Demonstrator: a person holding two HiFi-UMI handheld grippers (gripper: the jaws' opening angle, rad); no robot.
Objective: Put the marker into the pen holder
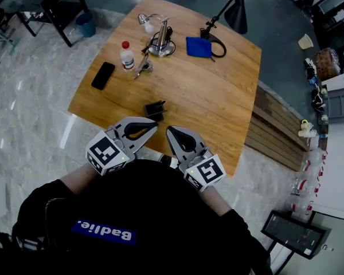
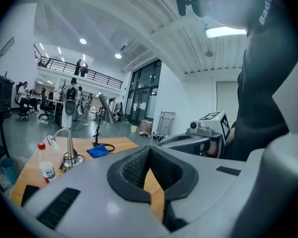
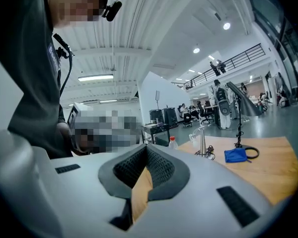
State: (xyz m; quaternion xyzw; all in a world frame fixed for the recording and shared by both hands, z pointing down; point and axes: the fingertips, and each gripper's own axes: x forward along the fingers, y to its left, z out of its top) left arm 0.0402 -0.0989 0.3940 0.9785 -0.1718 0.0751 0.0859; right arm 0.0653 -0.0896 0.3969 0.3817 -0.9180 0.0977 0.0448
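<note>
Left claw (image 1: 153, 125), right claw (image 1: 170, 132) pressed together, empty, over table (image 1: 218, 105) near edge.

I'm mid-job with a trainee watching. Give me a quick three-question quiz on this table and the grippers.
1. True or false: the right gripper is holding a marker.
2. In the head view, which thing lies left of the bottle? A. phone B. blue cloth C. lamp
3. Name the thing on the table that stands nearest the left gripper.

Key: 1 false, its jaws are shut on nothing. 2 A. 3 the pen holder.
</note>
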